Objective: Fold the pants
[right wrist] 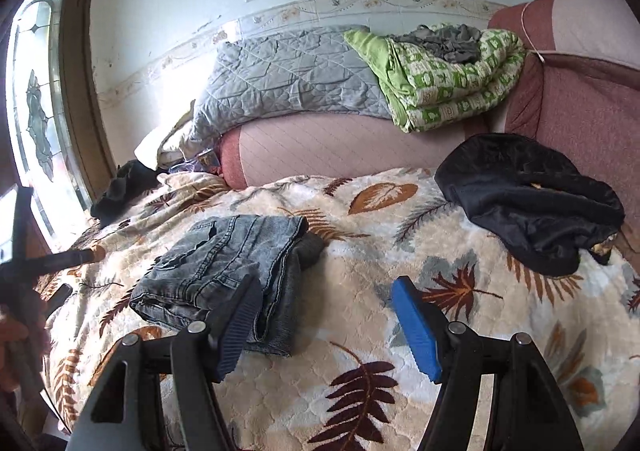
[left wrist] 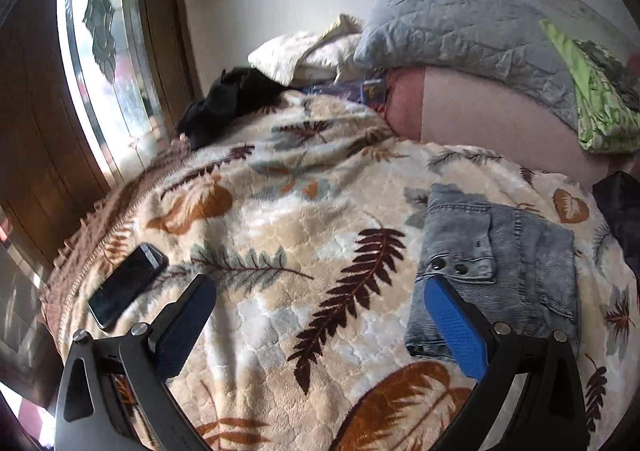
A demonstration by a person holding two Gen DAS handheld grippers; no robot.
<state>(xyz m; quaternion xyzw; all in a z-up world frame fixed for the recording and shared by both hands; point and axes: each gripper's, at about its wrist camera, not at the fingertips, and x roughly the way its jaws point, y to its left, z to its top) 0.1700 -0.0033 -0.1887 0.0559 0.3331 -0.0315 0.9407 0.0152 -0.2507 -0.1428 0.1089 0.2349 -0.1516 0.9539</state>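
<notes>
On leaf blanket [right wrist: 360, 235], folded pants [right wrist: 224, 263] (grey denim), both grippers' jaws spread, empty

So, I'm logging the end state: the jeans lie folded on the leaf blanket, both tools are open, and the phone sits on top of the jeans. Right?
Not quite. The phone lies on the leaf blanket, apart from the folded jeans, as the left wrist view shows. The left tool and right tool are open.
</notes>
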